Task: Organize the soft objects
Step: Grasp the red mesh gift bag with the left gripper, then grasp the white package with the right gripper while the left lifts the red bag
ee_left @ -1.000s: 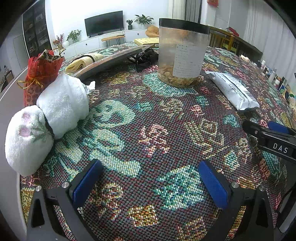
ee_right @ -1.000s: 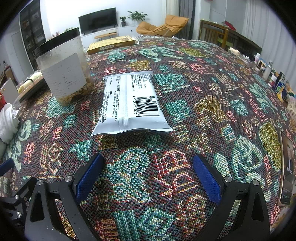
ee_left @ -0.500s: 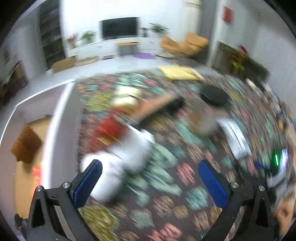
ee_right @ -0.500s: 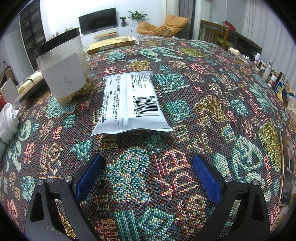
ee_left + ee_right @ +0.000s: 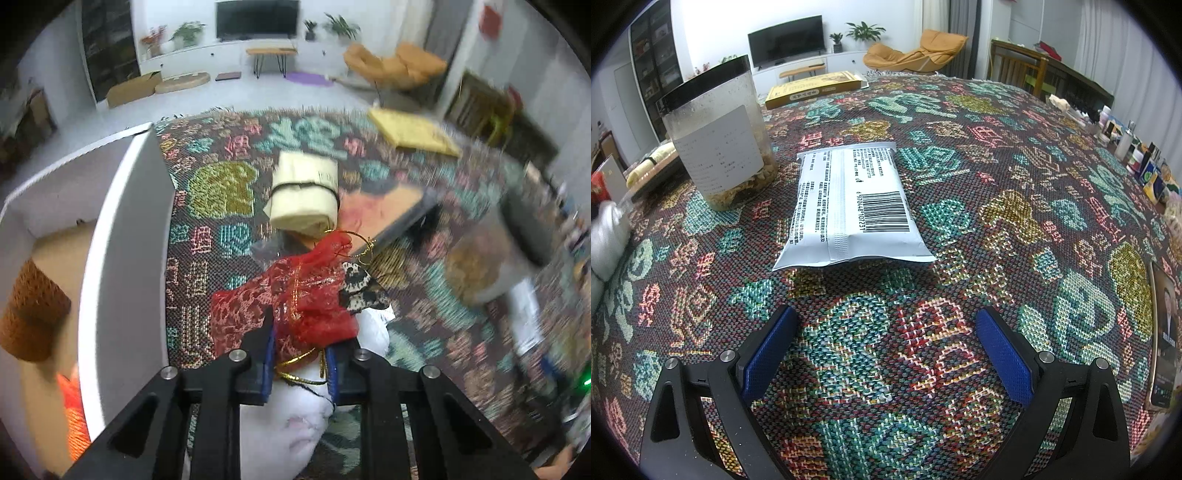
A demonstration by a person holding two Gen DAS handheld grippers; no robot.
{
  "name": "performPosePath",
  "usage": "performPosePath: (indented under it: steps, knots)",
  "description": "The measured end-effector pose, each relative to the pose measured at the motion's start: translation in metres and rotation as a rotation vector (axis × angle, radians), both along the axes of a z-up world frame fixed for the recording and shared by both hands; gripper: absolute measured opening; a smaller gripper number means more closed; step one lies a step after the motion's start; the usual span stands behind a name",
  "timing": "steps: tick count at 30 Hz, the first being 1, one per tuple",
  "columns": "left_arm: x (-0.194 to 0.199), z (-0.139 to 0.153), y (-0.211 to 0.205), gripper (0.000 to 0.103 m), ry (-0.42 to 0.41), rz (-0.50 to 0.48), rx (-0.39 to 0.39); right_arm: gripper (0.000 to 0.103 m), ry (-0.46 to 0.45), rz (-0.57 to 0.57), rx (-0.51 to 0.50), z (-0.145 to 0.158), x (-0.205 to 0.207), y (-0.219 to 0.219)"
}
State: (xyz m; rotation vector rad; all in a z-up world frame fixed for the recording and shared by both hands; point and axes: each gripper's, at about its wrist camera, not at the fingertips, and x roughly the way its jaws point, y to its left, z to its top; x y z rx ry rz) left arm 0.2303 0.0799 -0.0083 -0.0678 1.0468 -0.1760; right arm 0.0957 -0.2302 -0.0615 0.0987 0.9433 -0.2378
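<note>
A second ago the left claw hung spread over bare cloth; now it is pinched on the red organza pouch, above the white plush toy near the surface's left edge, beside the white box. The right claw has not budged: spread wide, empty, the white snack packet lying just ahead, the clear jar beyond.

Pouch on plush toy, roll behind (box left); packet right of jar
</note>
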Motion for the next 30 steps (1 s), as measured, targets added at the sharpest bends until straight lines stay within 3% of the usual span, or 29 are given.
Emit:
performPosePath:
  steps: [5,8,10,12,15,18,19,20,21,23,26,30]
  knots:
    - [-0.019,0.022,0.016,0.021,-0.054,0.006,-0.117,0.099,0.001,0.003,0.009,0.001,0.002,-0.002]
    - [-0.031,0.036,0.022,0.021,-0.091,-0.009,-0.173,0.096,0.046,0.051,0.083,0.009,0.004,-0.012]
    - [-0.037,0.044,0.025,0.021,-0.111,-0.021,-0.196,0.096,-0.037,0.032,0.142,0.029,-0.005,-0.023]
    - [-0.041,0.048,0.025,0.021,-0.124,-0.032,-0.212,0.097,-0.099,0.057,0.126,0.052,0.005,-0.023]
    - [-0.05,0.055,0.024,0.021,-0.127,-0.04,-0.274,0.097,-0.003,0.128,0.11,0.052,0.048,-0.01]
    - [-0.061,0.066,0.026,0.021,-0.133,-0.047,-0.314,0.095,0.121,0.139,0.058,0.029,0.09,-0.001]
    - [-0.067,0.072,0.028,0.021,-0.142,-0.051,-0.318,0.085,0.169,0.147,0.051,0.021,0.099,0.001]
    - [-0.072,0.079,0.032,0.021,-0.151,-0.056,-0.316,0.062,0.201,0.151,0.044,0.016,0.104,0.0]
    - [-0.077,0.085,0.035,0.021,-0.158,-0.06,-0.311,0.06,0.211,0.15,0.04,0.017,0.108,-0.003]
    - [-0.087,0.1,0.048,0.021,-0.176,-0.062,-0.302,0.055,0.194,0.119,0.064,0.027,0.11,-0.015]
    - [-0.104,0.117,0.072,0.021,-0.199,-0.052,-0.277,0.055,0.075,0.075,0.051,0.068,0.105,-0.024]
    - [-0.133,0.127,0.117,0.021,-0.203,0.006,-0.2,0.055,-0.063,0.197,0.041,0.142,0.087,0.015]
